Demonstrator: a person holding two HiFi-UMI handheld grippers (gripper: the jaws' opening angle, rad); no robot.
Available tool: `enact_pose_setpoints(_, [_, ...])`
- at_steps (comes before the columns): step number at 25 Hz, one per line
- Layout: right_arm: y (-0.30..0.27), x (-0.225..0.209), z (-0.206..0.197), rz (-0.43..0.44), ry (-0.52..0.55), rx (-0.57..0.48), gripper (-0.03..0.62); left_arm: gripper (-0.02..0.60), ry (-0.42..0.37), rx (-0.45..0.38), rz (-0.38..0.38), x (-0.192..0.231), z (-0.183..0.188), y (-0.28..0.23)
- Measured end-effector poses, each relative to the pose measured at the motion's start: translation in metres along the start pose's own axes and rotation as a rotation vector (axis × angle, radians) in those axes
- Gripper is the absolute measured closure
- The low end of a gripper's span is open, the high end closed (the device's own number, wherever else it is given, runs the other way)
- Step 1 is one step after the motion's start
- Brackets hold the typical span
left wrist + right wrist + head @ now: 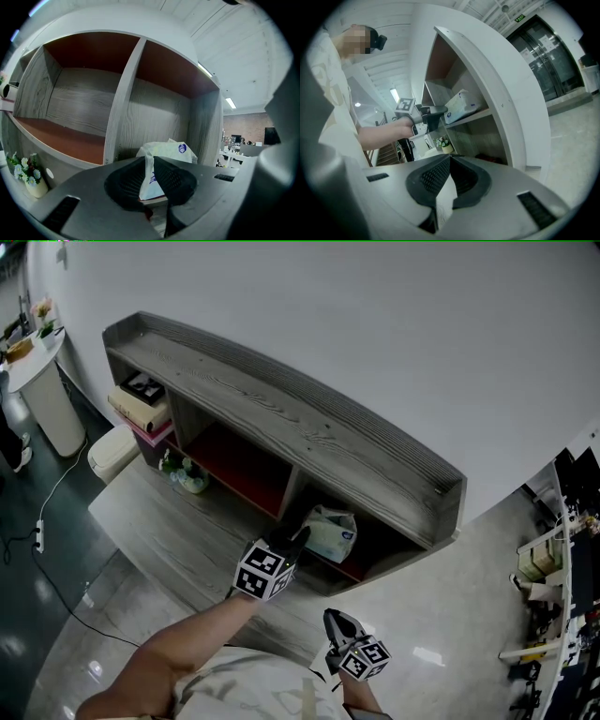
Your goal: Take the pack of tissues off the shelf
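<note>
The pack of tissues (332,533) (168,150), white with a blue mark, lies in the right compartment of the grey wooden shelf (281,409). My left gripper (298,536) (150,159) reaches into that compartment, its jaws pinched on the near end of the pack. The right gripper view shows the same from the side: the left gripper (440,111) at the end of the pack of tissues (461,105). My right gripper (334,618) (450,158) hangs low beside the person's body, away from the shelf, its jaws together with nothing held.
A small pot of flowers (184,473) (27,174) stands on the low wooden platform (159,531) before the shelf. Stacked boxes (141,401) fill the left compartment. A white bin (112,454) and a floor cable (42,521) lie to the left.
</note>
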State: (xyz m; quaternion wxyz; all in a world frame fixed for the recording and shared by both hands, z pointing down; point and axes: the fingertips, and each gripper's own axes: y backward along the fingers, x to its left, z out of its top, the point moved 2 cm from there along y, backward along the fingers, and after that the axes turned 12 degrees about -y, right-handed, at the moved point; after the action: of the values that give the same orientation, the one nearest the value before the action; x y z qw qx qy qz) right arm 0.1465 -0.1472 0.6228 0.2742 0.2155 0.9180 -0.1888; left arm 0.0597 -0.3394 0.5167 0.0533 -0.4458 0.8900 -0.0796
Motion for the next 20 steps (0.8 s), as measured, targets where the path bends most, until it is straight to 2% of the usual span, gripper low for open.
enact_pose_setpoints(2, [0.0,-0.001,0.0,-0.001,-0.003,-0.002,0.589,0.534,-0.007,-0.01,-0.002,-0.001,0.002,0.0])
enact_pose_setpoints(20, [0.005,-0.002,-0.004,-0.011,-0.021,-0.02,0.589,0.541,-0.007,-0.064,-0.014,-0.005,0.011,0.009])
